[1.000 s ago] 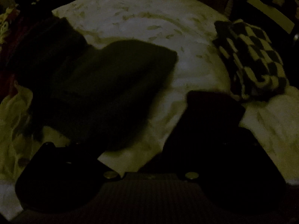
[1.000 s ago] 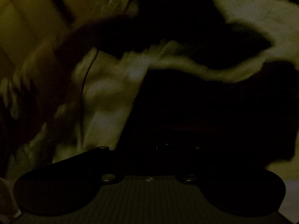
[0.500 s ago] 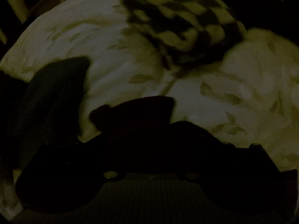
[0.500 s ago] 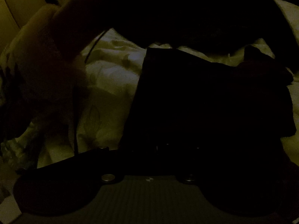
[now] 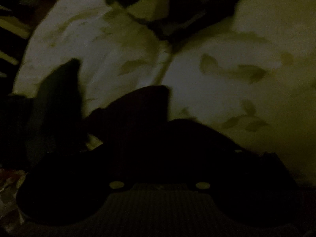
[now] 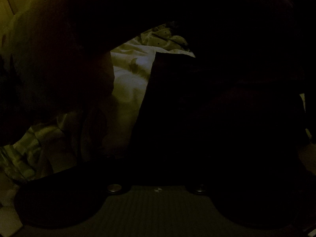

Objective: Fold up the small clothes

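Left wrist view is looking very dimly across a pale bedsheet [image 5: 118,55] printed with leaves. A dark garment [image 5: 142,108] is rising as a black, flat-topped flap directly ahead of the left gripper [image 5: 158,142], and its lower part is merging with the gripper's black body, so I cannot tell whether the fingers are spread, narrowed or pinching the cloth. Another dark piece of clothing [image 5: 57,98] is lying on the sheet to the left, near the flap. A checkered cloth [image 5: 146,4] is showing blurred at the top edge, well apart from both. No container is appearing in either view.

Right wrist view is nearly black. A dark garment [image 6: 197,108] with a straight left edge is filling the middle and right of the frame, directly in front of the right gripper [image 6: 158,165], with a crumpled pale sheet [image 6: 130,75] lying beside it. The finger spacing is lost in the darkness, so I cannot tell whether the gripper is holding anything. A large dark arch-like shape [image 6: 79,39] is curving overhead; what it is cannot be made out.
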### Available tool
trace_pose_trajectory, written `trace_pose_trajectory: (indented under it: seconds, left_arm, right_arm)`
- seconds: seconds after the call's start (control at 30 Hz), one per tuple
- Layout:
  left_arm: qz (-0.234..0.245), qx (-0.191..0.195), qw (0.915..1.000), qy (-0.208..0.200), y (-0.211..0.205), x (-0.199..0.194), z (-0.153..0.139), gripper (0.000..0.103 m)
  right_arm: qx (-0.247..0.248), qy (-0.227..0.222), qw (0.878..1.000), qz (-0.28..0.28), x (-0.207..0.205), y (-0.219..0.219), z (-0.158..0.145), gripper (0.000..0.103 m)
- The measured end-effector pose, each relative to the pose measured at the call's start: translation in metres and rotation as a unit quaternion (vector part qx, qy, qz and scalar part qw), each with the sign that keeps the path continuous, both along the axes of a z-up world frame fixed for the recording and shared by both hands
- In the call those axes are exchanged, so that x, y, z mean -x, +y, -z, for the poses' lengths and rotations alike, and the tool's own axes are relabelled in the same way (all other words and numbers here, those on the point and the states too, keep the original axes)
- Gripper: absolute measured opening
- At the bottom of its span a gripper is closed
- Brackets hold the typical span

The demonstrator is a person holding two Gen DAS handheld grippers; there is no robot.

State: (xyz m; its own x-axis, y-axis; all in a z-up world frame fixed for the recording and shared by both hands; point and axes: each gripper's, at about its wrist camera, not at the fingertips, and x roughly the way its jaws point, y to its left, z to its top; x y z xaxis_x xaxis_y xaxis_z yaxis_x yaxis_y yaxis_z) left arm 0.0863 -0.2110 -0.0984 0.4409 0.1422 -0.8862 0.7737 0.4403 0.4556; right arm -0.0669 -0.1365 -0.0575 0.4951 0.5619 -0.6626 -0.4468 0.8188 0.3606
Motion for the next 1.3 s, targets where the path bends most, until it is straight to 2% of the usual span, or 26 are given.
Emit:
trace_pose_trajectory:
  seconds: [0.07,0.17,0.3,0.33,0.37,0.43,0.5,0.6,0.63,0.67,0.7,0.77,0.8,0.83,0.87,0.9,0.93,0.97,1.03,1.07,1.1,1.17,1.2,1.23,1.3]
  left_arm:
    - [-0.038,0.004,0.9993,0.004,0.0,-0.009,-0.001,0.103]
    - [-0.086,-0.005,0.9954,0.042,-0.005,-0.021,0.012,0.103]
    - [-0.109,-0.008,0.994,0.011,-0.016,-0.026,0.019,0.103]
    - [-0.118,-0.012,0.9929,0.014,-0.016,-0.029,0.019,0.103]
    - [-0.129,-0.008,0.9914,0.022,-0.015,-0.032,0.017,0.102]
    - [-0.142,0.027,0.9884,0.048,-0.01,-0.035,0.003,0.1]
    - [-0.163,0.083,0.9803,0.075,-0.002,-0.04,-0.017,0.103]
    - [-0.194,0.126,0.9648,0.125,0.005,-0.05,-0.027,0.103]
    - [-0.213,0.139,0.9557,0.147,0.007,-0.053,-0.025,0.103]
    - [-0.239,0.163,0.9409,0.176,0.012,-0.056,-0.022,0.103]
    - [-0.253,0.171,0.9335,0.187,0.015,-0.057,-0.018,0.103]
    - [-0.26,0.165,0.9342,0.181,0.013,-0.052,-0.011,0.102]
    - [-0.264,0.16,0.9339,0.18,0.013,-0.052,-0.005,0.099]
    - [-0.275,0.163,0.9281,0.191,0.015,-0.052,0.0,0.093]
    - [-0.293,0.174,0.9177,0.204,0.018,-0.054,0.005,0.089]
    - [-0.304,0.181,0.9113,0.211,0.019,-0.055,0.009,0.086]
    - [-0.306,0.181,0.9097,0.214,0.019,-0.056,0.011,0.084]
    - [-0.304,0.179,0.9123,0.208,0.018,-0.057,0.012,0.081]
    - [-0.298,0.172,0.9217,0.179,0.017,-0.054,0.006,0.058]
    - [-0.294,0.172,0.924,0.173,0.018,-0.053,0.003,0.053]
    - [-0.295,0.176,0.9223,0.177,0.02,-0.052,0.002,0.049]
    - [-0.301,0.178,0.9172,0.19,0.025,-0.054,0.005,0.048]
    - [-0.308,0.177,0.9157,0.188,0.028,-0.054,0.008,0.043]
    - [-0.315,0.185,0.9123,0.185,0.031,-0.054,0.007,0.027]
    - [-0.317,0.217,0.9031,0.192,0.037,-0.054,0.002,0.009]
  right_arm:
    - [-0.001,-0.001,1.0,0.0,0.0,0.0,0.0,0.011]
    - [-0.005,0.001,1.0,0.001,0.0,-0.001,0.001,0.011]
    - [-0.004,-0.003,1.0,0.0,0.002,-0.001,0.001,0.013]
    - [-0.005,-0.003,1.0,0.0,0.002,-0.002,0.001,0.013]
    - [-0.006,-0.003,1.0,0.001,0.003,-0.003,0.0,0.013]
    - [-0.008,-0.004,1.0,0.001,0.004,-0.004,0.0,0.013]
    - [-0.01,-0.006,1.0,0.0,0.005,-0.004,0.0,0.013]
    - [-0.014,-0.003,1.0,0.0,0.004,-0.005,0.001,0.013]
    - [-0.013,-0.004,1.0,0.0,0.003,-0.005,0.001,0.014]
    - [-0.013,-0.005,1.0,-0.001,0.003,-0.005,0.001,0.014]
    - [-0.012,-0.006,1.0,-0.001,0.004,-0.005,0.001,0.015]
    - [-0.015,-0.007,1.0,-0.001,0.004,-0.006,0.001,0.016]
    - [-0.017,-0.007,1.0,-0.001,0.005,-0.007,0.001,0.016]
    - [-0.018,-0.006,1.0,-0.001,0.003,-0.003,0.002,0.017]
    - [-0.02,-0.006,1.0,-0.001,0.004,-0.004,0.002,0.017]
    - [-0.022,-0.006,1.0,-0.001,0.004,-0.004,0.002,0.017]
    - [-0.022,-0.007,1.0,0.0,0.004,-0.004,0.002,0.018]
    - [-0.023,-0.008,1.0,0.0,0.004,-0.004,0.002,0.018]
    - [-0.025,-0.008,1.0,0.0,0.004,-0.004,0.002,0.019]
    - [-0.026,-0.008,1.0,-0.001,0.004,-0.004,0.002,0.019]
    - [-0.027,-0.008,1.0,0.0,0.004,-0.005,0.002,0.019]
    - [-0.029,-0.008,1.0,-0.001,0.004,-0.005,0.002,0.019]
    - [-0.03,-0.008,1.0,-0.001,0.003,-0.004,0.002,0.02]
    - [-0.031,-0.008,0.999,-0.001,0.003,-0.004,0.002,0.02]
    - [-0.03,-0.009,0.999,-0.001,0.003,-0.003,0.002,0.02]
